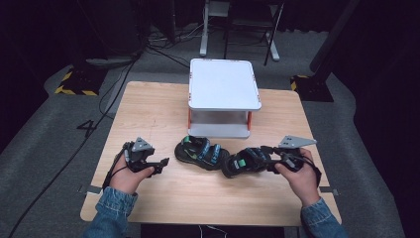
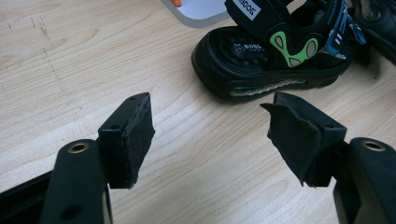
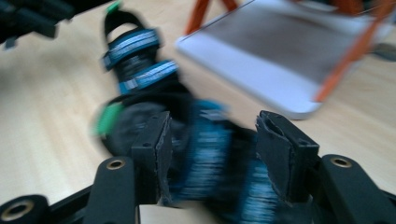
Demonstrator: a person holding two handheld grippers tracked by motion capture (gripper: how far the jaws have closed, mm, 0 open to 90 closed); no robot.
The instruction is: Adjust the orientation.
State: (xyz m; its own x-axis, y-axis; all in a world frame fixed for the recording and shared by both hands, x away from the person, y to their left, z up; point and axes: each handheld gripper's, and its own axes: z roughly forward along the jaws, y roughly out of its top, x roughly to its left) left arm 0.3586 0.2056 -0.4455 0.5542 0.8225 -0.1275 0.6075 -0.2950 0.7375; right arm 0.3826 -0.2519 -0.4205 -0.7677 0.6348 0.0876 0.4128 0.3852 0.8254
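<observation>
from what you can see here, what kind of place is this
Probably a lab or studio set up for recording handling tasks: a lone wooden table on grey carpet, dark surroundings, cables trailing over the floor, and hazard-striped stand bases beside it.

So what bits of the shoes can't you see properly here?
- Right sandal: smeared by motion blur in the right gripper view, so whether the jaws touch it is unclear.
- Left sandal: its heel end is cut off by the top edge in the left gripper view.
- Both sandals' writing: too small in the high view.
</observation>
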